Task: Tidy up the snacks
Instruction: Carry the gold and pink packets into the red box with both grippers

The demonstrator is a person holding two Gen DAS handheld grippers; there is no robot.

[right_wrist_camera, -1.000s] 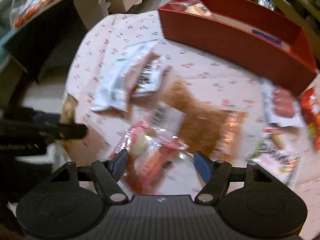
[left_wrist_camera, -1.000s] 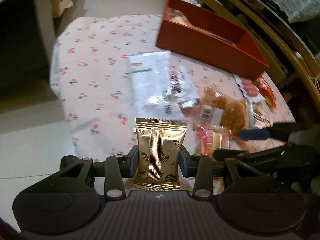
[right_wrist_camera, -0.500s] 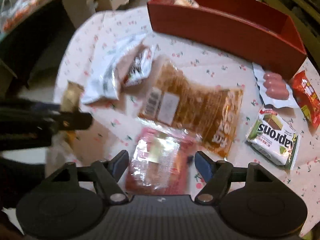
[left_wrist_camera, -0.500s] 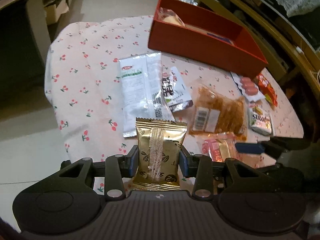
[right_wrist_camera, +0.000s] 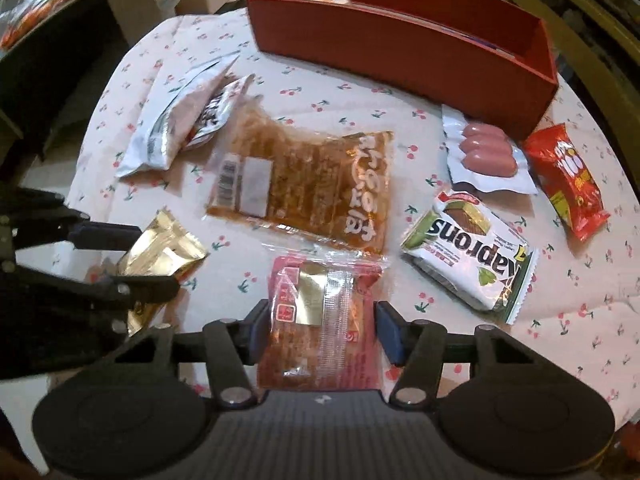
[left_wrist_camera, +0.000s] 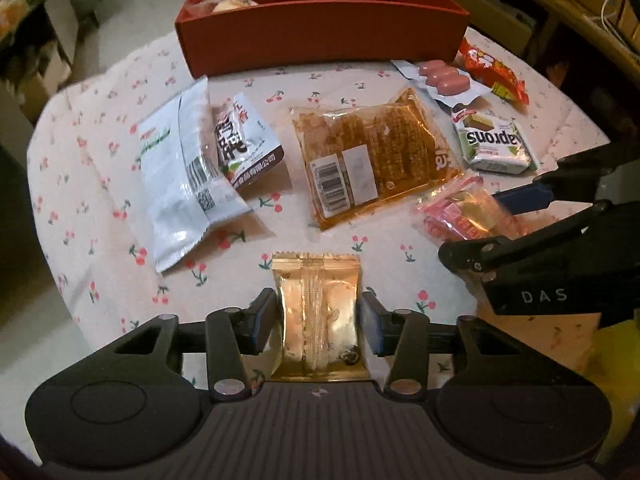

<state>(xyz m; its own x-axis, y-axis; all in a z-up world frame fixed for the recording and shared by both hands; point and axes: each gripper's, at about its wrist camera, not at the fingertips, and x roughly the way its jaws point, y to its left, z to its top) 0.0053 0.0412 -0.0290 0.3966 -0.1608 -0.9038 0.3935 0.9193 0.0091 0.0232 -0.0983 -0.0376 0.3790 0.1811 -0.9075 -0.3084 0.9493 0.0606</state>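
Looking along the left gripper [left_wrist_camera: 319,314] in its own view, its jaws are opening around a gold foil packet [left_wrist_camera: 318,312] that is lying flat on the cherry-print tablecloth [left_wrist_camera: 100,152]; narrow gaps are showing beside both pads, so the packet is being released rather than gripped, probably set down well short of the red box [left_wrist_camera: 320,36] at the far side of the table. Between packet and box, a white pouch [left_wrist_camera: 180,172], a brown-and-white packet [left_wrist_camera: 246,144] and a clear bag of amber snack [left_wrist_camera: 372,160] are lying loose. Turning to the right wrist view, the right gripper [right_wrist_camera: 320,330] is closing its jaws around a pink wrapped snack [right_wrist_camera: 322,316] lying nearer than the amber bag; the pads are not yet pressing, so nothing is being held. Sausages [right_wrist_camera: 486,150], a wafer pack [right_wrist_camera: 470,252] and a red bag [right_wrist_camera: 568,180] are waiting just in front of the red box, seemingly their destination.
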